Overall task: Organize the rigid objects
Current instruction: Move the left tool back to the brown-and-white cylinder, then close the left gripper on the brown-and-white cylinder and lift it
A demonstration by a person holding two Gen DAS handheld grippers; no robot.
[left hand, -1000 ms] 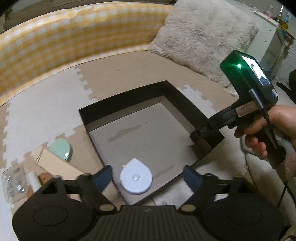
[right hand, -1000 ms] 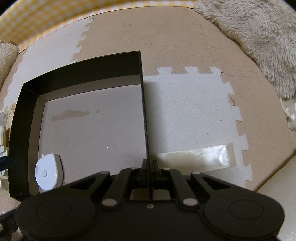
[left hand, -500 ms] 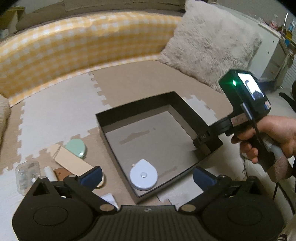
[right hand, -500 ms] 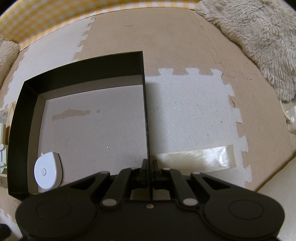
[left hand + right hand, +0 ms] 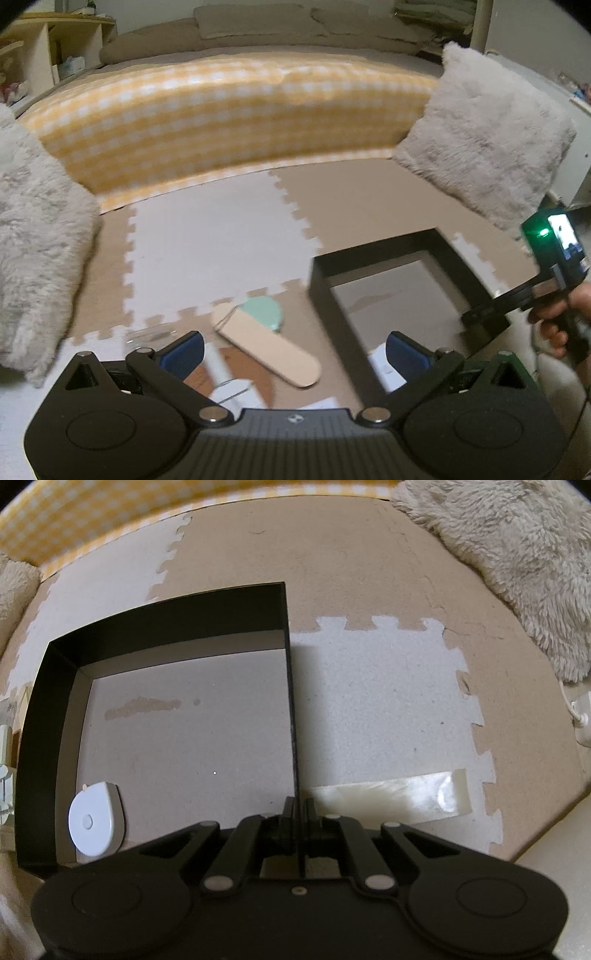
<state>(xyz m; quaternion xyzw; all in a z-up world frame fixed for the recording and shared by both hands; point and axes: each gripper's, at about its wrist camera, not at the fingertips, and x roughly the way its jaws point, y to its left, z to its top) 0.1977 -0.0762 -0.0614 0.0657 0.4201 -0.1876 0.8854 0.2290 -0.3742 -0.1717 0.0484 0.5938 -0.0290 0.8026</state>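
Box [image 5: 51, 760], black, shallow, on the floor mat: holds one item, a white tape measure [image 5: 94, 821], in its near-left corner. Right gripper [image 5: 295, 812], jaws pinched narrow on the box's right wall. Left gripper [image 5: 293, 349], jaws wide, empty, above loose items outside the box's left wall: beige case [image 5: 266, 345], mint round tin [image 5: 264, 312], white tube [image 5: 219, 365]. Judged early; most remain unsorted.

Tape measure [image 5: 96, 820] in near-left corner of box [image 5: 59, 686], flat stick [image 5: 266, 341] and round tin [image 5: 263, 313] left of box — cushion [image 5: 517, 565] far right.
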